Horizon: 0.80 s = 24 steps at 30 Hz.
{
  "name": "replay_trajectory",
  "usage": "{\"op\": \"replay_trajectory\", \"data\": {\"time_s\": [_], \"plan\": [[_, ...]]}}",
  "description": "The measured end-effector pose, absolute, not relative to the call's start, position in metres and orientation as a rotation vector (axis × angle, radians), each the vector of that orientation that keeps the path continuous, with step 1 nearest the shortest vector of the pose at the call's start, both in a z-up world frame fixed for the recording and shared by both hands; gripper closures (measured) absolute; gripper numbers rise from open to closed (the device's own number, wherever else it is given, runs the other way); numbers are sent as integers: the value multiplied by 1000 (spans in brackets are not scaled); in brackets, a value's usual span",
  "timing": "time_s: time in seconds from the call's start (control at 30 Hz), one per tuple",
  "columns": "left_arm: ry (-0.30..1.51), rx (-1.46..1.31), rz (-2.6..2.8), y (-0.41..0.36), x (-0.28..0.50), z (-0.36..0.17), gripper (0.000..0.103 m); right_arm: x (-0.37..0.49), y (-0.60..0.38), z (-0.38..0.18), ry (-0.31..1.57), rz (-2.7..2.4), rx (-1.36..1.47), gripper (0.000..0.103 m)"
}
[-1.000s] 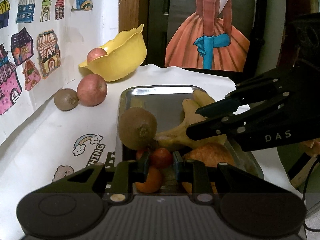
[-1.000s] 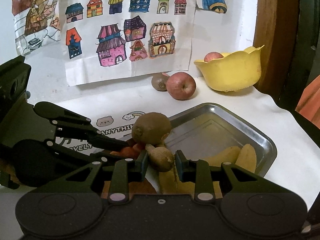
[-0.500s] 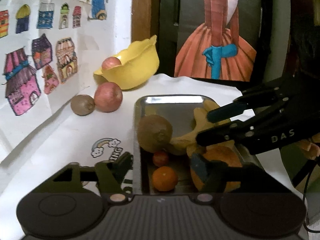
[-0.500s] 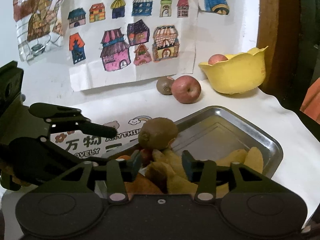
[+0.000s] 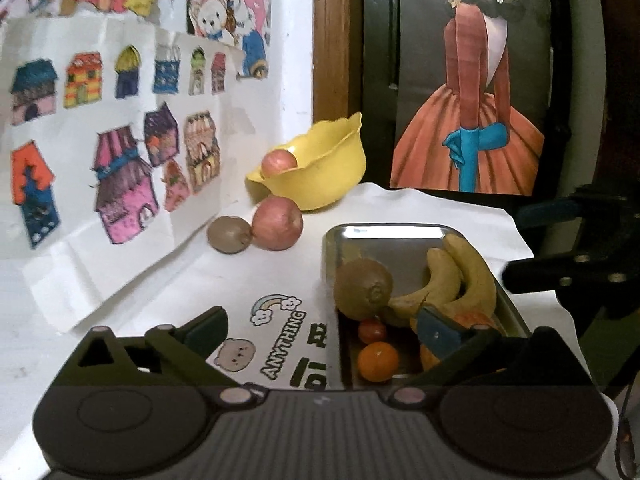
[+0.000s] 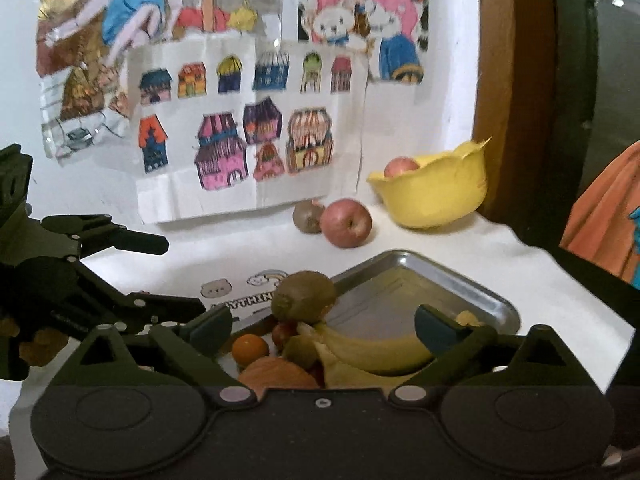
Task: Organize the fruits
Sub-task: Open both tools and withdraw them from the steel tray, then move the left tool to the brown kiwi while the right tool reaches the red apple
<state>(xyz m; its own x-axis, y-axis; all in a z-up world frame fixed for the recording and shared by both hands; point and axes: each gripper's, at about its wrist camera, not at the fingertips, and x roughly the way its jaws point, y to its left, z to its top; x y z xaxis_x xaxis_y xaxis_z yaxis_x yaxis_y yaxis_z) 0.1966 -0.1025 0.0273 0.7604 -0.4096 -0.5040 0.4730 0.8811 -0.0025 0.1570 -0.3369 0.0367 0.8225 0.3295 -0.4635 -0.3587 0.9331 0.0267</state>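
A white cloth [image 5: 248, 280] covers the table, printed with a rainbow, a bear face and the word ANYTHING near the tray [image 5: 384, 231]. The wall behind is white and hung with coloured drawings of houses [image 6: 248, 136] and cartoon figures; to the right stands a brown wooden frame [image 5: 332, 40], and beyond it a dark panel bearing a picture of a figure in an orange dress [image 5: 476, 120]. A yellow bowl [image 5: 320, 168] with a scalloped rim sits at the back of the table and holds one apple [image 5: 278, 160]. Just in front of it a second apple [image 5: 278, 222] lies on the cloth, touching a kiwi [image 5: 229, 234]. The metal tray runs with its long axis away from the left camera. Its near end holds another kiwi [image 5: 362, 288], a small red fruit [image 5: 372, 330], a small orange [image 5: 378, 360], a larger orange fruit [image 6: 276, 374] and bananas [image 5: 460, 276]. The bananas lie curved along the tray's right side, their tips pointing to the far end and their stems meeting near the kiwi. The left gripper [image 5: 320, 332] hangs over the tray's near left corner with its jaws wide apart, holding nothing. The right gripper [image 6: 322, 330] hangs over the fruit pile, its jaws likewise spread wide and empty.
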Motion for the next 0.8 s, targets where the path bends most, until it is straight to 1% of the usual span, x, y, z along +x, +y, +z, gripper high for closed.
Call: {"op": "replay_trajectory", "data": {"time_s": [0.03, 0.37, 0.6, 0.8], "plan": [[514, 130, -480, -100, 192, 29, 1, 148, -338, 38, 469, 355, -60, 1], [500, 133, -479, -80, 155, 32, 1, 66, -331, 38, 441, 225, -48, 1], [523, 138, -479, -59, 130, 23, 0, 27, -311, 21, 519, 163, -58, 1], [534, 152, -456, -39, 111, 19, 0, 13, -295, 8, 588, 144, -57, 1]]}}
